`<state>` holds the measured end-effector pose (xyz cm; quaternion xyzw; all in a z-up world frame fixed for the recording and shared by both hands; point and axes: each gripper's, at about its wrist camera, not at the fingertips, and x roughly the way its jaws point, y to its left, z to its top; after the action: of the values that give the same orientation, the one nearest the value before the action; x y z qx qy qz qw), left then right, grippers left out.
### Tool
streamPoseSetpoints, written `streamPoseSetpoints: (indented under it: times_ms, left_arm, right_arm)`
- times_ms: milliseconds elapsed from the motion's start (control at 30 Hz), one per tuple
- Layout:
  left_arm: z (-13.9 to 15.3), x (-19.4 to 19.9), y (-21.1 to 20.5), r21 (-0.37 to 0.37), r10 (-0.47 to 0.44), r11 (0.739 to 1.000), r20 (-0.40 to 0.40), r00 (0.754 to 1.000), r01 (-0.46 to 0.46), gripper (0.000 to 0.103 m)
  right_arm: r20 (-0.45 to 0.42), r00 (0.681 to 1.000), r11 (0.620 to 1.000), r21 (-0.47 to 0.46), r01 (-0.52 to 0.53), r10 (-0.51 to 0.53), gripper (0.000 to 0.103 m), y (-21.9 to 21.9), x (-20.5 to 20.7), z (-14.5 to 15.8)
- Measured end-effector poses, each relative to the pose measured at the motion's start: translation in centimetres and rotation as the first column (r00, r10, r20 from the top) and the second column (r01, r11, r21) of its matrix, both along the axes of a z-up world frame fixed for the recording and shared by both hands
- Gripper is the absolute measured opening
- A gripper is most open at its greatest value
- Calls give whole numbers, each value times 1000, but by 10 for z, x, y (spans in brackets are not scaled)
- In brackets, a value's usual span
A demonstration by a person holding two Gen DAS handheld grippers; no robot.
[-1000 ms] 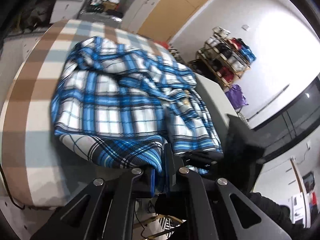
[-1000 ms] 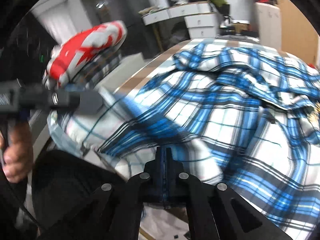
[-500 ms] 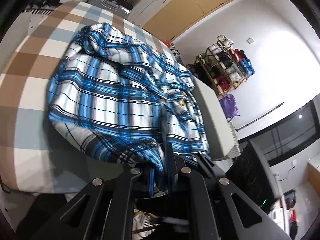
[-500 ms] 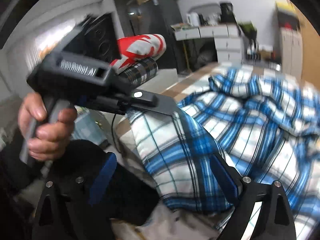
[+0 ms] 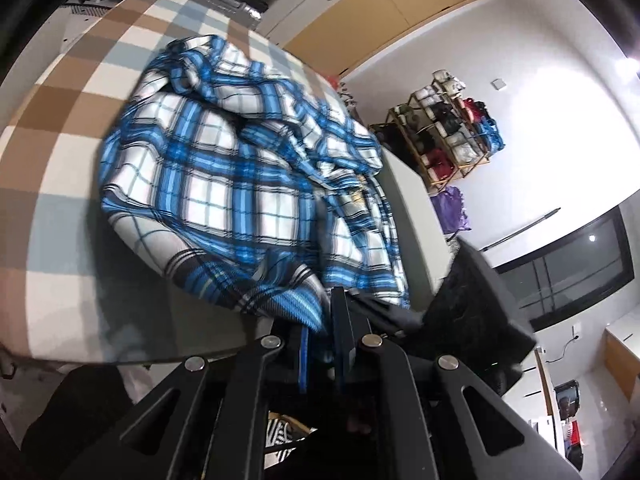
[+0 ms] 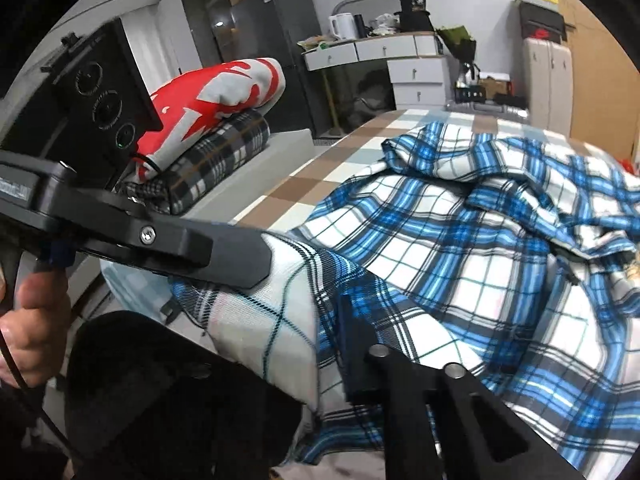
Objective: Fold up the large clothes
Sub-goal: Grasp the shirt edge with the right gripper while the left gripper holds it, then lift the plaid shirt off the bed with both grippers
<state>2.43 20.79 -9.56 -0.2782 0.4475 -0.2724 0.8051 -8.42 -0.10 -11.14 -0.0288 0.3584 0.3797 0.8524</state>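
on the left of the right wrist view, a hand (image 6: 28,320) holds the left claw (image 6: 256,264); white lettering on its black body is too blurred to read. its fingers reach rightward and are closed on a fold of the blue and white plaid shirt (image 6: 460,248). behind it a red and white cloth (image 6: 216,92) lies on a folded grey plaid cloth (image 6: 224,152). the shirt lies crumpled on a bed (image 6: 316,168) covered in brown, white and pale blue checks, filling the middle and right of the view. at the bottom centre the right claw (image 6: 352,320) is closed, with shirt cloth bunched at its tips. in the left wrist view the shirt's near edge is pinched between the left claw's fingers (image 5: 340,320), the rest spreading away up the bed.
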Motion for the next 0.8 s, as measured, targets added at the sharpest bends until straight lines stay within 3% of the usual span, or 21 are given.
streamPoseSetpoints:
  times_ms: [167,233,267,300,367,567,700,800]
  left_arm:
    - [-4,-9,1,73,5,997,14,1000,-6,4]
    - [-8,-10,3,83,24,996,-17,1000,-22,13]
    - [-10,-10,6,84,42,996,-34,999,-39,33]
    - [-14,-11,10,75,73,995,-58,996,-68,61]
    - [-19,-13,19,39,130,991,-83,988,-127,80]
    - [-37,-5,21,-21,125,991,-157,980,-130,81]
    - [-38,8,14,-109,105,986,-167,980,-124,81]
    - [-41,19,8,-125,99,984,-183,978,-123,80]
  right_arm:
    - [20,1000,1000,-12,-19,19,2,0,-6,1]
    - [29,999,999,-20,-28,29,2,2,-7,1]
    - [31,999,999,-19,-29,30,2,3,-7,1]
    - [32,999,999,-18,-30,31,2,3,-6,2]
    - [33,999,1000,-11,-26,26,2,2,-7,3]
    - [25,999,999,2,-37,37,2,0,-8,4]
    - [14,996,996,-18,-89,89,2,8,-15,0]
    - [24,990,990,-29,-139,140,2,13,-22,-1]
